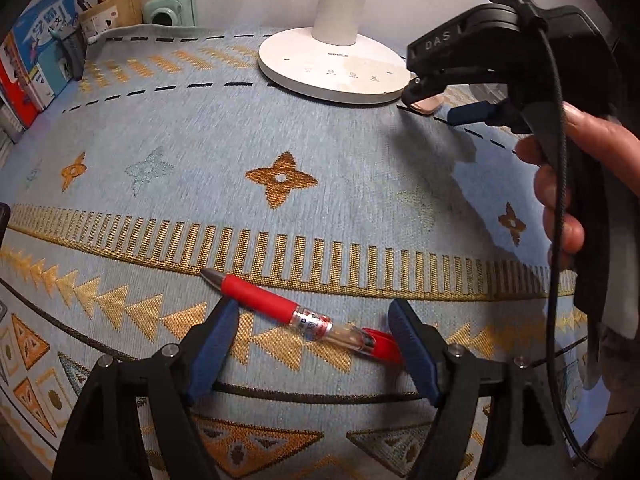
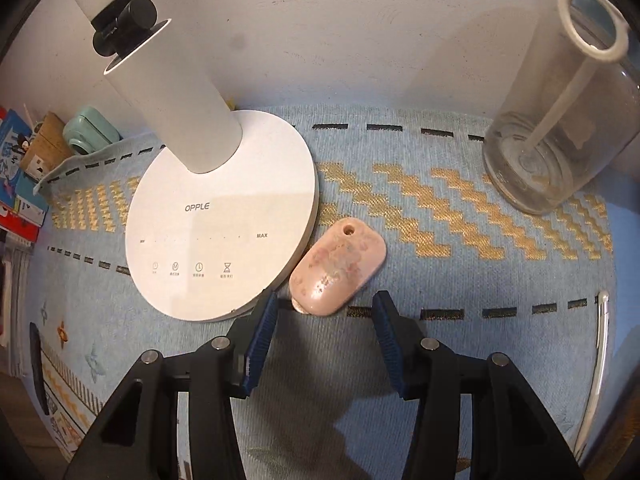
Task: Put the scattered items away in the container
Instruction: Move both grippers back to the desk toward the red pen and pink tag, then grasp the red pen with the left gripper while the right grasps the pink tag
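Note:
A red pen [image 1: 280, 306] with a clear barrel lies slantwise on the blue patterned cloth [image 1: 320, 184]. My left gripper [image 1: 312, 312] stands open over it. The pen runs between the two blue pads, its clip end close by the right pad [image 1: 412, 352], and neither pad presses on it. A pink oval item [image 2: 338, 268] lies against the white lamp base [image 2: 220, 232]. My right gripper [image 2: 324, 304] is open, with the item's near end just between its fingertips. In the left wrist view the right gripper [image 1: 444, 104] hangs over that pink item [image 1: 428, 106], held by a person's hand [image 1: 580, 168].
A clear glass jar [image 2: 560, 140] with a white looped insert stands at the back right. The lamp base [image 1: 332, 68] fills the back middle. Books [image 1: 32, 60], a mesh holder [image 1: 74, 48], a cardboard box [image 1: 112, 8] and a mint camera [image 1: 170, 10] line the back left. A white cable [image 2: 600, 360] lies along the right edge.

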The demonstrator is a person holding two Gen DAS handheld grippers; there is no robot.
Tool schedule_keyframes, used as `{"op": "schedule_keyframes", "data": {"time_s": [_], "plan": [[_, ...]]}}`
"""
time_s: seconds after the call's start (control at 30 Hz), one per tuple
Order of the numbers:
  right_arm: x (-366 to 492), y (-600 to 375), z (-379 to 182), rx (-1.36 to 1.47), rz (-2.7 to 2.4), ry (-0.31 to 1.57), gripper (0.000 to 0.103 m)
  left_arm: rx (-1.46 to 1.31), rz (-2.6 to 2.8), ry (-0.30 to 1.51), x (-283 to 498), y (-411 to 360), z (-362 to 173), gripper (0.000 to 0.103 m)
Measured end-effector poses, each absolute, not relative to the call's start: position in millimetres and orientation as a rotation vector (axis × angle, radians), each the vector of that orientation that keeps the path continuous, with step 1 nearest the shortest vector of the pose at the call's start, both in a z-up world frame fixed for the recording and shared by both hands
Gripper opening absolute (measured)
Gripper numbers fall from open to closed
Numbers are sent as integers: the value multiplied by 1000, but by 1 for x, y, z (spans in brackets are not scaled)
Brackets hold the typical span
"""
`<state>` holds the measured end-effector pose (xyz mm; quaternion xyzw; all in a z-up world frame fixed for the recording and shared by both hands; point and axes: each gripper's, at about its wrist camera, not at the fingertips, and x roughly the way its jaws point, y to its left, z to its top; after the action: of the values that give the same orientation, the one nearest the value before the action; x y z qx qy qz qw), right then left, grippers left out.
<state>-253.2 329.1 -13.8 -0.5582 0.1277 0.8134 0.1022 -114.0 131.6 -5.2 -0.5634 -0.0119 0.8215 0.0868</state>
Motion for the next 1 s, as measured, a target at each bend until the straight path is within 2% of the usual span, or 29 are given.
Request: {"op": "schedule_keyframes", "data": {"time_s": [0.13,0.2,0.47,0.53,0.6,0.73,0.87,0.93,0.97,1.0], "plan": [[-251,331,-15,-1623,2427,321,50,-1670,2448,-33,-112,130,-4,78],[-246,335,-13,-1629,2424,308,44,-1664,2452,-26,-110,129,-4,78],[-218,386,-5,-1596,2350,500,42,-1643,2467,-9,-102,127,-1,77],[-223,385,-1,-1609,2395,501,44,-1638,2475,-5,-101,130,-2,76],[-235,377,-1,-1656,2438,447,62,-1636,2480,-20,-100,129,-1,76],[-254,363,-7,-1690,2481,318,62,-1620,2513,-93,-98,123,0,70],[-264,349,-13,-1693,2502,131,63,-1591,2570,-77,-97,128,-1,65],[-265,342,-13,-1672,2535,45,60,-1582,2595,-87,-96,129,0,65],[-264,340,-13,-1668,2555,29,53,-1585,2606,-93,-96,131,1,65],[-264,338,-12,-1669,2567,22,40,-1589,2616,-93,-94,134,2,65]]}}
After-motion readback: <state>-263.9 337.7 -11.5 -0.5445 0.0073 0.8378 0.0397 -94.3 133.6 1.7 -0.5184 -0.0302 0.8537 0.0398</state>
